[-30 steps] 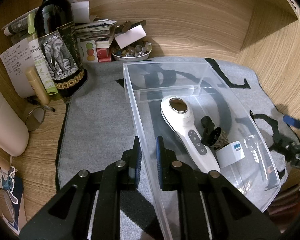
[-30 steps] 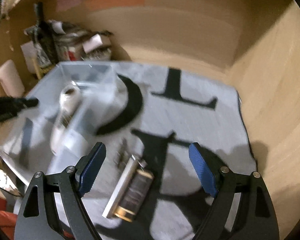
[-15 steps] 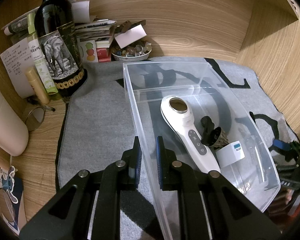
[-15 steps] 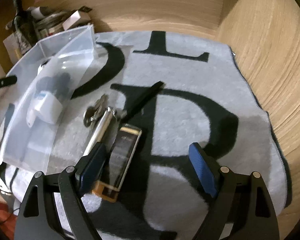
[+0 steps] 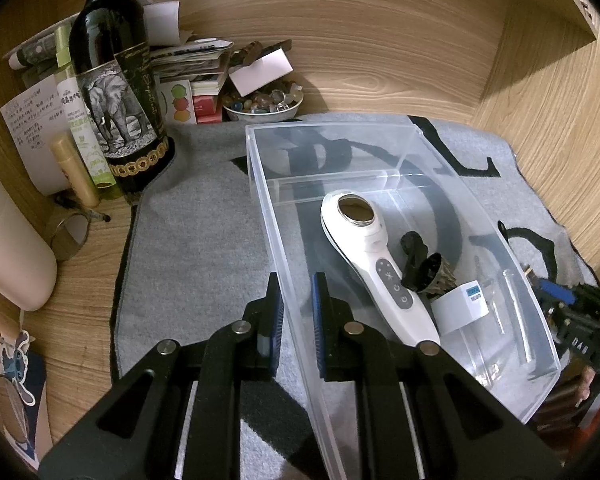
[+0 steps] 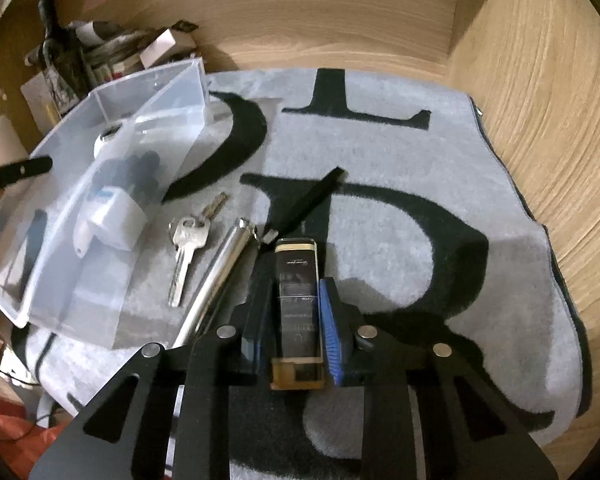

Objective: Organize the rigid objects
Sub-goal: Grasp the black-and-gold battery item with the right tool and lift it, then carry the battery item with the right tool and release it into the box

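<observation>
A clear plastic bin (image 5: 260, 184) lies on the grey mat; my left gripper (image 5: 298, 308) is shut on its near left wall. Inside lie a white handheld device (image 5: 376, 264), a black clip-like piece (image 5: 418, 264) and a small white box (image 5: 462, 304). My right gripper (image 6: 294, 300) is shut on a slim black box with gold ends (image 6: 296, 280), at mat level. Beside it on the mat lie a silver tube (image 6: 220, 264), keys (image 6: 188, 240) and a black stick (image 6: 308, 200). The bin also shows in the right wrist view (image 6: 112, 280).
A wine bottle (image 5: 116, 80), papers, a bowl of small stones (image 5: 260, 104) and a beige cup (image 5: 8, 248) crowd the back left. Wooden walls (image 6: 540, 100) close the back and right. The grey lettered mat (image 6: 420, 152) covers the desk.
My right gripper moved down onto the mat and closed on the slim black box. The left gripper stayed still, clamped on the bin wall.
</observation>
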### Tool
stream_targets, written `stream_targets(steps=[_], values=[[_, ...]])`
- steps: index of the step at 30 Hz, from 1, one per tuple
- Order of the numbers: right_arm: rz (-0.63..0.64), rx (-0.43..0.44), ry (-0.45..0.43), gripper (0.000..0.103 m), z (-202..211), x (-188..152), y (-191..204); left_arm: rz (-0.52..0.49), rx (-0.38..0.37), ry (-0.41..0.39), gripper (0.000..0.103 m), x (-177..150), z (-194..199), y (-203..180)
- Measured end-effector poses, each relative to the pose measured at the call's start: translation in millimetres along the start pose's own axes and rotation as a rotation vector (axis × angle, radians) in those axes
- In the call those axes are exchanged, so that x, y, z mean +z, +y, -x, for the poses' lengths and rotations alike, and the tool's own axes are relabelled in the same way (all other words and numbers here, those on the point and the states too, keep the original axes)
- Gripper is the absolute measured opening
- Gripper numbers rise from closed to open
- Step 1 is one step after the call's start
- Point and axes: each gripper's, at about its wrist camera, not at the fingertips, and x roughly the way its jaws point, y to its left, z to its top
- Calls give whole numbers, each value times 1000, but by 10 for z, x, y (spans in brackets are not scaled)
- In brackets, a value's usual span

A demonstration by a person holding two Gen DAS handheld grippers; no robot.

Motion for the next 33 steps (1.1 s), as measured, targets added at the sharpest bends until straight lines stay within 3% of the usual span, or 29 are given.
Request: stream_targets(steps=[9,20,27,33], values=[[22,32,-110,22,232,338,78,0,1,0,12,-2,-3,-1],[147,112,-257,22,493,837,549,0,1,0,12,-2,-3,-2],[232,164,-276,22,450,972,894,0,1,-1,12,-2,-3,-4],[279,200,-218,22,235,1009,1100,0,1,-1,12,-2,-3,-5]])
